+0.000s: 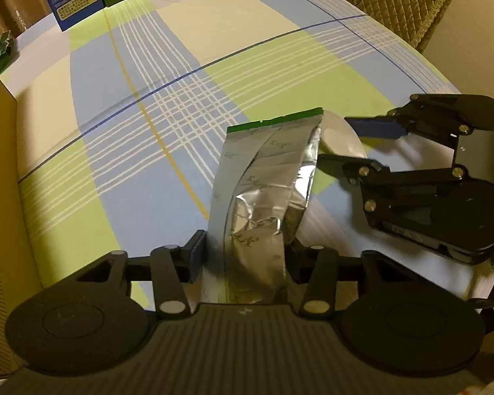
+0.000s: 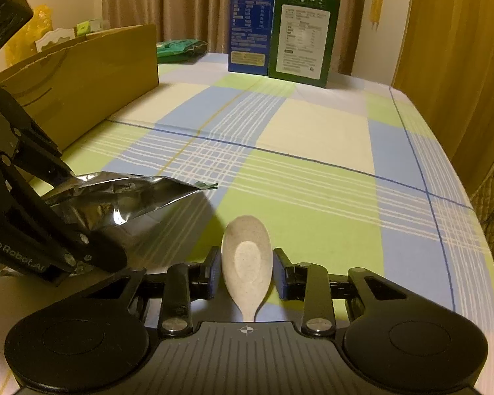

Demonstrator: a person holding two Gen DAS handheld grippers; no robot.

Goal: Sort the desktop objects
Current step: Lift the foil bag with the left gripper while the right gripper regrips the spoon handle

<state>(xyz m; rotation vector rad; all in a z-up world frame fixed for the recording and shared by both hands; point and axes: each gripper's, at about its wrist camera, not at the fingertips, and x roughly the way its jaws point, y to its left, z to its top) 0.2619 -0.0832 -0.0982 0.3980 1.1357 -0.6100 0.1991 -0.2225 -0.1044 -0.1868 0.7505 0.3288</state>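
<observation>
From the left wrist we see our left gripper [image 1: 243, 256] clamped on a silver foil bag [image 1: 263, 191] above the checked tablecloth [image 1: 131, 98], its print unreadable. From the right wrist, our right gripper [image 2: 247, 273] pinches a pale spoon [image 2: 247, 260]; "GenRobot.AI" marks the other gripper, with a cardboard box [image 2: 82, 79], blue carton [image 2: 250, 23] and green carton [image 2: 303, 39] beyond.

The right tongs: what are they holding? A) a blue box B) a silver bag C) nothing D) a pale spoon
D: the right tongs are shut on the pale spoon, its bowl sticking out between the pads, while the silver bag sits in the left tongs.
</observation>
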